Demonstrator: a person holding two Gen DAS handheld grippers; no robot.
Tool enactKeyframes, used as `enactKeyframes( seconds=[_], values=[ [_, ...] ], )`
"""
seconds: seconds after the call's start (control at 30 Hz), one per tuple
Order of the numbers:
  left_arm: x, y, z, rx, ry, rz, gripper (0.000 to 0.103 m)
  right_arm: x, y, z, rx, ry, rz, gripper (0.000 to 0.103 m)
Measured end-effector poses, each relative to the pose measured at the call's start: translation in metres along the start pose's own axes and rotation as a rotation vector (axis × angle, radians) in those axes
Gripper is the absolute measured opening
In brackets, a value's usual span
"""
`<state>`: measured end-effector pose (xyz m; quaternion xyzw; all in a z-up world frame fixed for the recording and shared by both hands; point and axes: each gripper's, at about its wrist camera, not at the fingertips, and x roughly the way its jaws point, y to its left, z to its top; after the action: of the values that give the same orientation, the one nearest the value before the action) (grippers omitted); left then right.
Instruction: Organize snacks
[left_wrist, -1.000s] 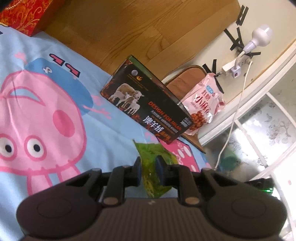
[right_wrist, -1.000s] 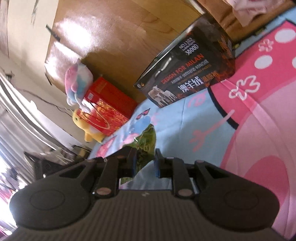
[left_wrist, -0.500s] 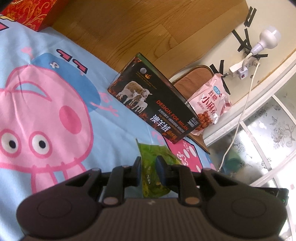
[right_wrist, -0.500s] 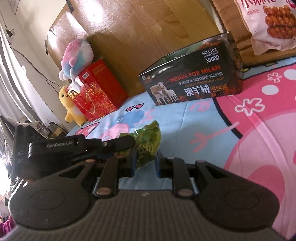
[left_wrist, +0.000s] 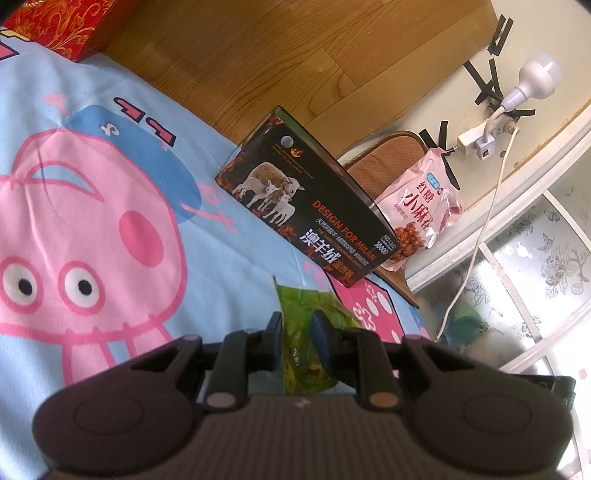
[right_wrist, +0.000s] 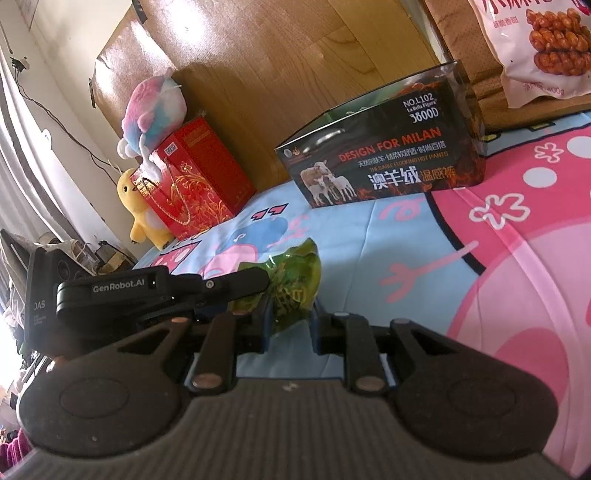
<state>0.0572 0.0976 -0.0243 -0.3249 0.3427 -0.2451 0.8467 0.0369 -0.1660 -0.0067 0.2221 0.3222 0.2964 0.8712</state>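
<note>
A crinkled green snack packet (left_wrist: 306, 306) hangs just above the cartoon-pig bedsheet (left_wrist: 110, 229), gripped from two sides. My left gripper (left_wrist: 297, 330) is shut on its lower part. In the right wrist view the same green packet (right_wrist: 295, 273) stands between the pads of my right gripper (right_wrist: 290, 317), which is shut on its bottom edge. There the left gripper (right_wrist: 260, 278) reaches in from the left and pinches the packet's side. A black open-topped box with sheep pictures (left_wrist: 306, 210) (right_wrist: 384, 162) stands beyond. A pink bag of fried twists (left_wrist: 421, 206) (right_wrist: 535, 48) leans behind it.
A red gift bag (right_wrist: 192, 184) with a pastel plush toy (right_wrist: 155, 107) and a yellow plush (right_wrist: 138, 206) stands at the bed's far left. A wooden headboard (left_wrist: 258, 55) backs the box. A brown chair (left_wrist: 388, 162), a white bulb (left_wrist: 535, 77) and a cable (left_wrist: 480, 240) are at the right.
The right gripper has rolled until its view is nearly level, and the left gripper has come into sight beside it. Both stay shut on the green packet. The left hand has barely moved.
</note>
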Motion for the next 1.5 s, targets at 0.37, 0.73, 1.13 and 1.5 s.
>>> enactKeyframes(
  seconds=[0.37, 0.73, 1.13, 1.5],
  values=[
    [-0.0003, 0.0004, 0.0002, -0.001, 0.000, 0.000, 0.018, 0.0004, 0.0002, -0.0004, 0.000, 0.001, 0.000, 0.024],
    [-0.0008, 0.0003, 0.0000, -0.001, -0.001, 0.000, 0.018, 0.0002, 0.0010, -0.0023, -0.009, -0.002, -0.001, 0.024],
    [-0.0011, 0.0000, -0.0003, -0.001, -0.002, 0.000, 0.018, -0.0001, 0.0017, -0.0025, -0.010, -0.003, -0.002, 0.024],
    [-0.0015, -0.0007, 0.0000, 0.005, -0.006, 0.001, 0.018, -0.0006, 0.0027, -0.0030, -0.016, -0.006, -0.003, 0.024]
  ],
)
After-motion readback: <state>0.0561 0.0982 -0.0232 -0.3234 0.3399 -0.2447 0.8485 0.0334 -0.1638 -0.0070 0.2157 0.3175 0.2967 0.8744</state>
